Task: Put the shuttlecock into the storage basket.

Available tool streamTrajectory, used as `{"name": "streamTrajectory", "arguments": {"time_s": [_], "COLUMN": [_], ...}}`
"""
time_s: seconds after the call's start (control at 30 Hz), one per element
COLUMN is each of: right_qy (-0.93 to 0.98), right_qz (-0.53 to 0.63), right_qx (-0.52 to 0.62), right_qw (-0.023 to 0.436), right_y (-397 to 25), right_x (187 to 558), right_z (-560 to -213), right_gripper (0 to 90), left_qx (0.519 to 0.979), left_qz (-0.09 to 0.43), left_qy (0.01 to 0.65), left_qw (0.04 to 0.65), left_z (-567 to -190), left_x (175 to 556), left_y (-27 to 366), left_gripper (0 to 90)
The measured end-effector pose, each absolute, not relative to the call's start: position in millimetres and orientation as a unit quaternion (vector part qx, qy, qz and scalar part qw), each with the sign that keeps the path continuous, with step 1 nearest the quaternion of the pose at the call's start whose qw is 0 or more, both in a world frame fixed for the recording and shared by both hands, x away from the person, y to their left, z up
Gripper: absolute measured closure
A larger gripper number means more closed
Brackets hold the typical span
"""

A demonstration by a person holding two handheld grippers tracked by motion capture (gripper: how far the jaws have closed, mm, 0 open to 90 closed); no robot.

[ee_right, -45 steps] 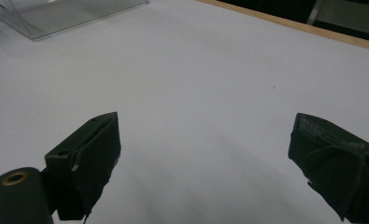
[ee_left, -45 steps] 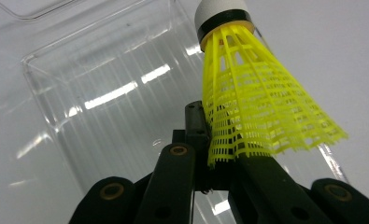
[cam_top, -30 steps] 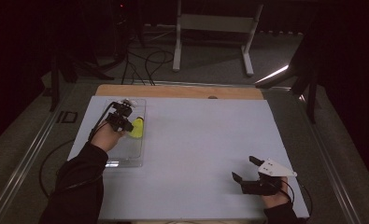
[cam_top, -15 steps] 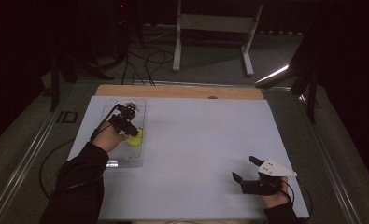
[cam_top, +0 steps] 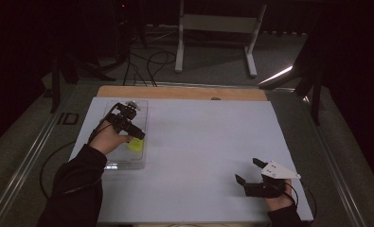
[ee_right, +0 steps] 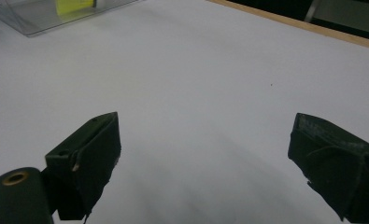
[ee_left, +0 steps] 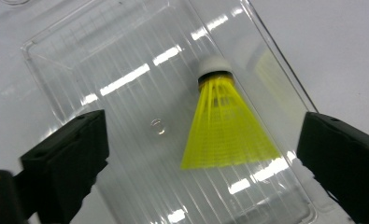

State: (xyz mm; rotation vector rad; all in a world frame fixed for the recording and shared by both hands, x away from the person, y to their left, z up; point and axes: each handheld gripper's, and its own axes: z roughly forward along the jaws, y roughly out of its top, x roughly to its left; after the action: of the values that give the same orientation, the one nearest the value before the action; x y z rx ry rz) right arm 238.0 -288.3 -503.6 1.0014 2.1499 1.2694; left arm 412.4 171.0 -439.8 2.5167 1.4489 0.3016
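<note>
A yellow shuttlecock [ee_left: 222,126] with a white cork tip lies flat in a clear plastic tray [ee_left: 126,60]. In the high view the shuttlecock [cam_top: 136,144] shows as a yellow patch in the tray [cam_top: 114,163] at the table's left. My left gripper [cam_top: 136,135] hovers just above the shuttlecock, open, jaws spread to either side of it and not touching it. My left gripper [ee_left: 205,163] holds nothing. My right gripper [cam_top: 247,171] rests low over the white table at the front right, open and empty, as the right gripper view [ee_right: 205,158] confirms.
The white table surface [cam_top: 208,142] spreads between the two hands, with a wooden edge [cam_top: 175,92] at the back. The clear tray [ee_right: 42,18] shows at the top left of the right gripper view. Cables and a stand's legs lie on the floor beyond.
My left gripper has moved toward me and to the right along the tray, coming down over the shuttlecock. The right gripper has stayed in place.
</note>
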Motion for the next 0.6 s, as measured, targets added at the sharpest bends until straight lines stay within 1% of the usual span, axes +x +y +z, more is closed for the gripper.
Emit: {"name": "streamTrajectory", "arguments": {"time_s": [0.33,0.5,0.6], "right_qy": [0.780,0.780,0.780], "right_qz": [0.457,0.457,0.457], "right_qx": [0.364,0.364,0.364], "right_qw": [0.223,0.224,0.223], "right_y": [-288,-288,-288], "right_x": [238,238,238], "right_z": [-504,-504,-504], "right_gripper": [9.6,9.6,9.6], "left_qx": [0.853,0.852,0.853], "left_qz": [0.111,0.094,0.092], "left_qy": [0.495,0.489,0.485], "left_qw": [0.123,0.160,0.169], "left_z": [-427,-417,-414], "left_x": [410,407,406], "left_y": [174,178,177], "left_gripper": [0.0,0.0,0.0]}}
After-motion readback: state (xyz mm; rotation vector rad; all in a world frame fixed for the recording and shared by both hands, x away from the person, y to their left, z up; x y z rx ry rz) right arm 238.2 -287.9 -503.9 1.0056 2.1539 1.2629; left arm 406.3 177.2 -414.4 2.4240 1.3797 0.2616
